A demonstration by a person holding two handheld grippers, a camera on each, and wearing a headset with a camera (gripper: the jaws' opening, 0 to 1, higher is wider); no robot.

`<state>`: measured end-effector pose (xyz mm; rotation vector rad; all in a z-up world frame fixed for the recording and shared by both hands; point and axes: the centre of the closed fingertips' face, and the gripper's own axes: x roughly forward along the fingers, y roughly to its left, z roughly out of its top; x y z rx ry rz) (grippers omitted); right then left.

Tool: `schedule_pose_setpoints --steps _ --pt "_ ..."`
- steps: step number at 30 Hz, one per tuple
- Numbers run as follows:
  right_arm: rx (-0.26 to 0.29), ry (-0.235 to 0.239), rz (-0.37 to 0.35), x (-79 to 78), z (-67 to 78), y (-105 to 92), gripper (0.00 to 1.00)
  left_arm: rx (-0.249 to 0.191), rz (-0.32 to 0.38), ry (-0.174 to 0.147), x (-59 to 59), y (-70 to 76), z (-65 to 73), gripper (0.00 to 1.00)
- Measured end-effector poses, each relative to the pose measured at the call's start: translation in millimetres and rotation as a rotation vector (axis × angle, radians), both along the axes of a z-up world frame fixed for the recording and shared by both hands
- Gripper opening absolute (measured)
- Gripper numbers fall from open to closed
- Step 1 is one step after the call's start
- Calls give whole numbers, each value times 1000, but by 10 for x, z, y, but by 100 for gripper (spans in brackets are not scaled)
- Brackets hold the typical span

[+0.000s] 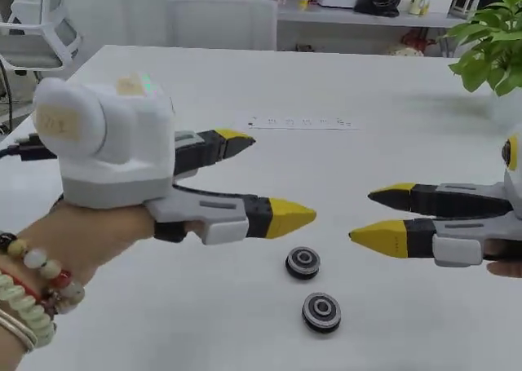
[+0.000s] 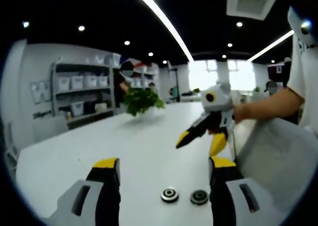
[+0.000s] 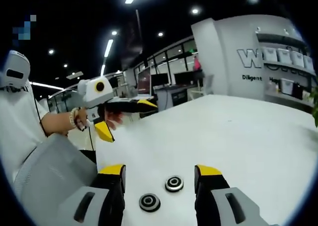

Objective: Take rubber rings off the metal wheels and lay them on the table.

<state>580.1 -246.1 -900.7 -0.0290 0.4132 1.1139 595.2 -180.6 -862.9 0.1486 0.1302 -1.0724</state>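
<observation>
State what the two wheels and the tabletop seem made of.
Far wheel and near wheel: dull black outer ring, likely rubber, around a grey glinting hub, likely metal. Tabletop: smooth white with a soft sheen, perhaps laminate.

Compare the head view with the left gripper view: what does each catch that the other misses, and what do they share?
Head view's extras: beaded bracelets on the person's wrist and a white chair beyond the table. Left gripper view's extras: shelves of white bins and a ceiling light strip. Shared: the two metal wheels on the white table, the potted plant, and the left gripper and right gripper, both open.
</observation>
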Motion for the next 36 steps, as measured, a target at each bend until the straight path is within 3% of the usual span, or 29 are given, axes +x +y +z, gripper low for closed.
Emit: schedule_pose_setpoints --steps 4,7,12,19,26,28,30,33,36 --pt "-20 50 14 -68 -146 18 52 -8 -20 41 -38 -73 -138 69" --pt "-43 60 32 -120 -222 43 51 31 -24 32 -46 -108 -221 67" --pt "-76 94 49 -175 -356 46 50 50 -54 33 -118 -168 -323 64" --pt "-127 82 91 -242 -491 66 43 106 -90 47 -186 -241 -534 57" --pt "-233 67 166 -335 -723 69 38 130 -174 74 -370 -426 -674 47" --pt "-252 57 190 -360 -769 81 34 171 -182 78 -399 -454 -764 42" --pt "-281 66 190 -364 -829 81 32 225 -207 61 -440 -478 -864 41" --pt "-312 75 184 -349 -910 50 33 228 -214 109 -479 -534 -965 40" --pt "-321 83 195 -354 -964 57 31 256 -217 106 -485 -561 -1054 38"
